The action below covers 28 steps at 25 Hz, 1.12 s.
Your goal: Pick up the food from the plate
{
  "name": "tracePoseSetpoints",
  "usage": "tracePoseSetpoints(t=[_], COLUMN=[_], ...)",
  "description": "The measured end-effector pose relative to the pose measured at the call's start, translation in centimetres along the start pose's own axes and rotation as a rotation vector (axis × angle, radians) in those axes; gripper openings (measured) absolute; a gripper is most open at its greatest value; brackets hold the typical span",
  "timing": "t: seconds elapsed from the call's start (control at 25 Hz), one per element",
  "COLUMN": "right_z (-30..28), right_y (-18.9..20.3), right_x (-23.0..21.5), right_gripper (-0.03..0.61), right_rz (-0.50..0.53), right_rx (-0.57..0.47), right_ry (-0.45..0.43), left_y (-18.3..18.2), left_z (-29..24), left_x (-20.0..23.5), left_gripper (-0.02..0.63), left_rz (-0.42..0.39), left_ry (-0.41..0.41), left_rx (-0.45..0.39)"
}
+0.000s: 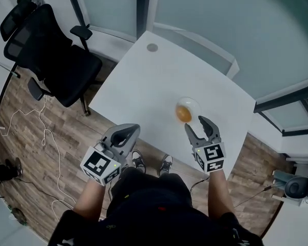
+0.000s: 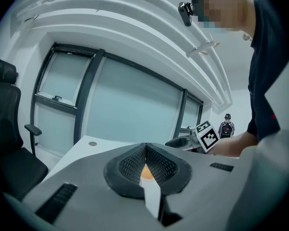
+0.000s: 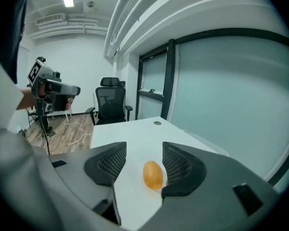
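Observation:
An orange, oval piece of food (image 1: 183, 114) lies on a small clear plate (image 1: 191, 103) near the front right of the white table (image 1: 159, 81). My right gripper (image 1: 196, 124) hangs just in front of the plate, open, with nothing between its fingers. In the right gripper view its jaws (image 3: 143, 160) stand apart and the food (image 3: 153, 175) shows in the gap, nearer the right pad, untouched. My left gripper (image 1: 129, 132) is off the table's front edge, shut and empty. In the left gripper view its pads (image 2: 145, 148) meet, and the food (image 2: 145, 171) peeks through below them.
A black office chair (image 1: 51, 50) stands left of the table on the wood floor, with a white cable (image 1: 41, 119) lying beside it. A round grommet (image 1: 152, 47) sits near the table's far corner. Glass walls run behind the table. A person with a backpack (image 2: 226, 126) stands far off.

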State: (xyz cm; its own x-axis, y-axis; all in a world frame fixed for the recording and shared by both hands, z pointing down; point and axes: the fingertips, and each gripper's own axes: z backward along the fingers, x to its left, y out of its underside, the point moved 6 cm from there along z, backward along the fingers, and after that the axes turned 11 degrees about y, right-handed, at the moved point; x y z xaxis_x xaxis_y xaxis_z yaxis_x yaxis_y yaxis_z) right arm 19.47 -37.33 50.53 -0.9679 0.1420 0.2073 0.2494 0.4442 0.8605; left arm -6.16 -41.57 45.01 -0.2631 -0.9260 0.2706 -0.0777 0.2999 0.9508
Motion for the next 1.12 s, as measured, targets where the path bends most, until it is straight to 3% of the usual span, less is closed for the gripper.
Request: tracePoseSetpoints(t=[0.28, 0.48, 0.8, 0.92, 1.12], right_z=[-7.8, -12.3, -16.0, -16.1, -14.3], right_y=[5.1, 9.2, 12.0, 11.6, 8.0], right_x=[-1.7, -1.9, -1.1, -1.2, -1.9], right_gripper=[0.337, 0.347, 0.352, 0.348, 0.336], right_rz=[0.051, 0.053, 0.064, 0.044, -0.032], right_rx=[0.165, 0.286, 0.373, 0.357, 0.222], right_ry=[-0.063, -0.140, -0.193, -0.176, -0.136], left_y=[1.1, 2.4, 4.3, 4.2, 3.6], left_z=[-1.6, -2.3, -2.5, -2.5, -2.3], left_x=[-0.5, -0.5, -0.2, -0.5, -0.7], left_gripper=[0.023, 0.023, 0.023, 0.023, 0.023], left_rz=[0.088, 0.119, 0.165, 0.161, 0.152], left_ry=[-0.034, -0.092, -0.151, -0.147, -0.147], left_rx=[-0.005, 0.023, 0.067, 0.067, 0.056])
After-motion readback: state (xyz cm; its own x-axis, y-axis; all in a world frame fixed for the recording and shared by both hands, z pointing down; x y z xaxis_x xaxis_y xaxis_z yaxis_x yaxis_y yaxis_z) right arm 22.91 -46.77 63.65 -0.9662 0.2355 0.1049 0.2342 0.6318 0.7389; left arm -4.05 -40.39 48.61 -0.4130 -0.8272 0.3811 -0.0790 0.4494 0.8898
